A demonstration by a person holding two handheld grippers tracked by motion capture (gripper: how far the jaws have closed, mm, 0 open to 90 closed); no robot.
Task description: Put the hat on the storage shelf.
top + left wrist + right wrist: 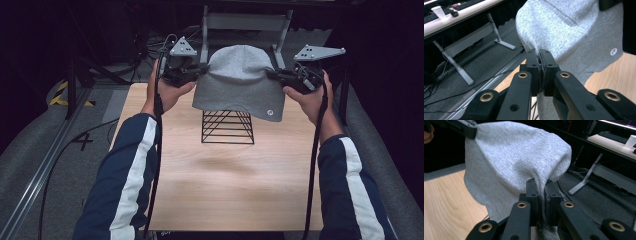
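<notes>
Hands are holding both grippers level: the left gripper (200,70) and right gripper (274,75) are each pinching opposite edges of a grey beanie (239,80), which is draping over the black wire stand (227,127). Judging by this, lowering evenly and letting go comes next.

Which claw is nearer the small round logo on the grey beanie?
Right. The right claw pinches the beanie on the side of the logo; the left claw pinches the opposite side.

The right gripper (540,185) pinches the grey beanie (511,160) between its closed jaws above the wooden table (446,202).
</notes>
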